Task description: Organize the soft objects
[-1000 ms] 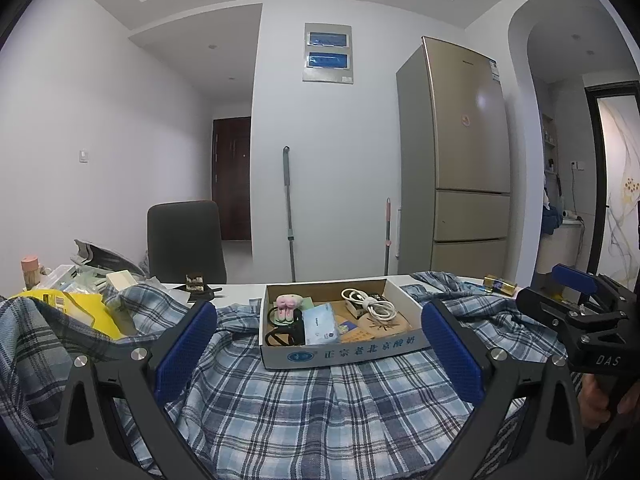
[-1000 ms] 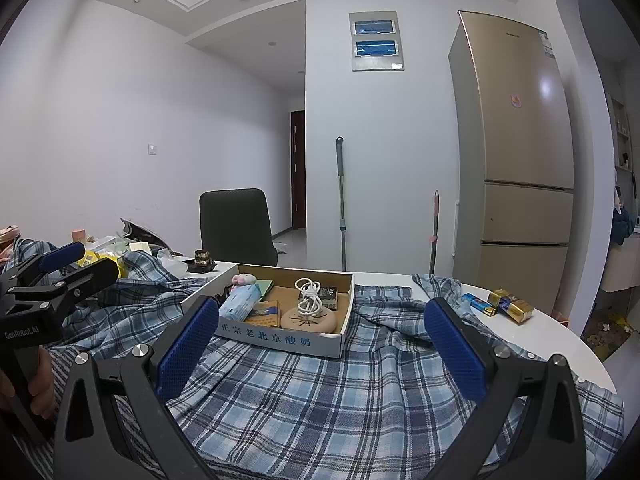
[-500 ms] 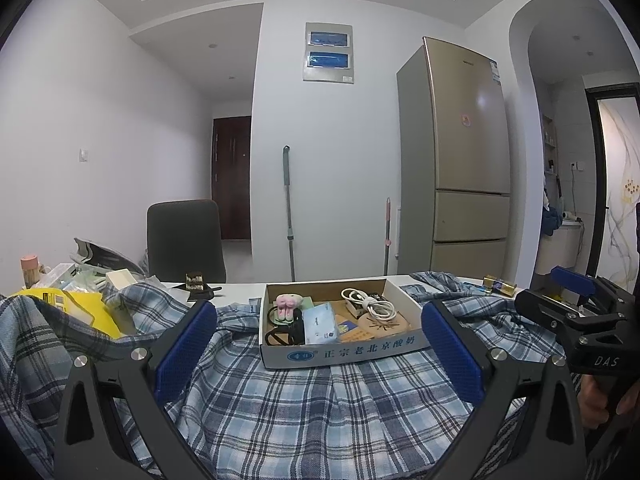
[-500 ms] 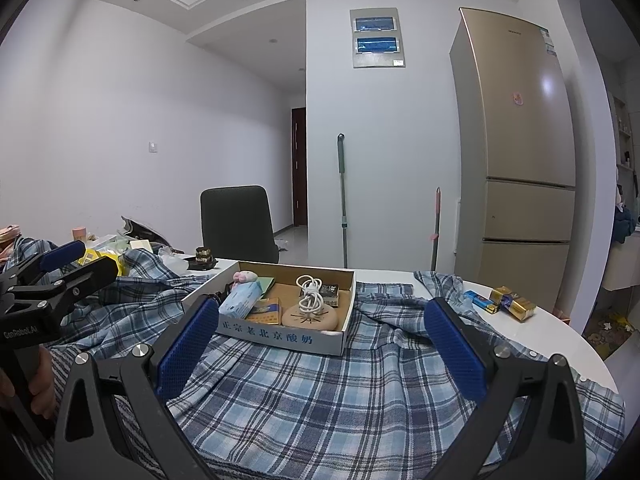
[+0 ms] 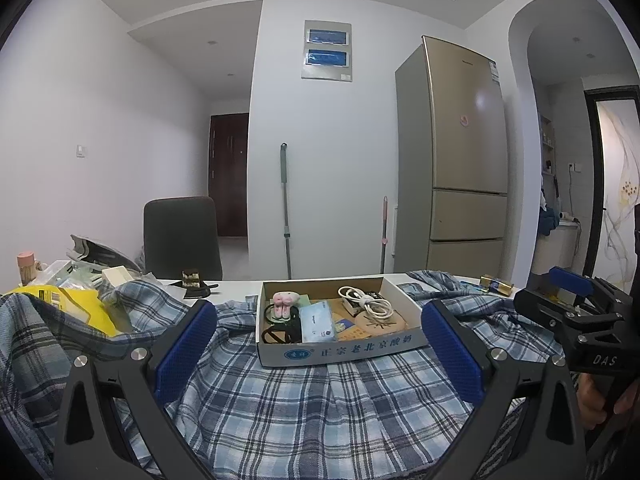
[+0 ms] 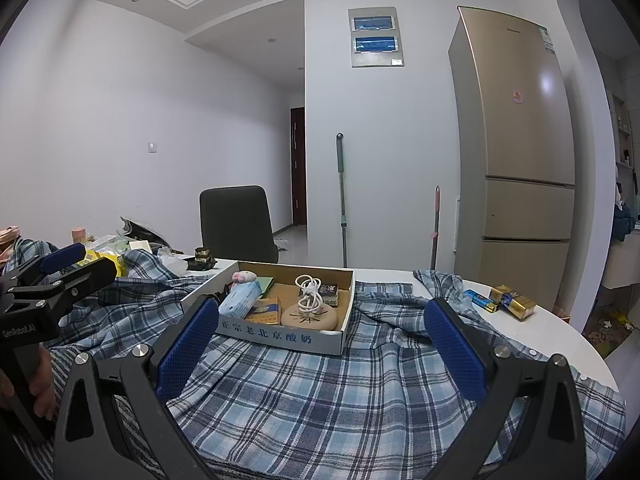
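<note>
A blue plaid shirt (image 5: 320,408) is spread over the white counter (image 6: 532,332). A cardboard box (image 5: 340,350) sits on the shirt, holding a white cable (image 5: 366,304) and what may be a tissue pack (image 5: 316,322). Left gripper (image 5: 318,350) and right gripper (image 6: 320,346) are held above the shirt, fingers wide apart, nothing gripped.

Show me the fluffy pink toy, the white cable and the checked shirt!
Fluffy pink plush toy (image 5: 285,300): left wrist view, on its body.
Coiled white cable (image 6: 308,290): right wrist view, on the bundle's middle.
Blue checked cloth shirt (image 6: 320,400): right wrist view, on its flat front part.
</note>
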Demonstrator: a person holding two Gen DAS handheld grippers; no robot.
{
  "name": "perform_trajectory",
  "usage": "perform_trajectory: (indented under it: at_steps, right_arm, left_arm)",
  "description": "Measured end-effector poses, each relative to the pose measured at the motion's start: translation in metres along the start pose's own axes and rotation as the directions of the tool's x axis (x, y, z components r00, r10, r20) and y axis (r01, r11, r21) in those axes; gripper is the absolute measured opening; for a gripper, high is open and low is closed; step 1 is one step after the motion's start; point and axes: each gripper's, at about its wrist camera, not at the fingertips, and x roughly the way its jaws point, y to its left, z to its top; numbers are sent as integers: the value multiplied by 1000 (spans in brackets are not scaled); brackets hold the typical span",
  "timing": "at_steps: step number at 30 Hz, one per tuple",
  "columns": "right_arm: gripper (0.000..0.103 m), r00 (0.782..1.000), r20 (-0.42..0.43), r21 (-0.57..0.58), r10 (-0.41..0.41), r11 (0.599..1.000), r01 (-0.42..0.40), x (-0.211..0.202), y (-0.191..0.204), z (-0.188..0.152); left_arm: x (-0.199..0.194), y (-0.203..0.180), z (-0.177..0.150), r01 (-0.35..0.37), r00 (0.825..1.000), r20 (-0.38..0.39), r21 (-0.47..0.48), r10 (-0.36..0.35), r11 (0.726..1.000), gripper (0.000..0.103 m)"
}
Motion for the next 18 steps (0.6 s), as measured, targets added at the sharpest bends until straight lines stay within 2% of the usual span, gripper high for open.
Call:
perform_trajectory:
  at_steps: [18]
  right_arm:
    - [103,1000,-3,-1,0,1000,0,1,0,0]
  left_arm:
    - [-2,2,1,0,1000,1,-7,0,1000,103]
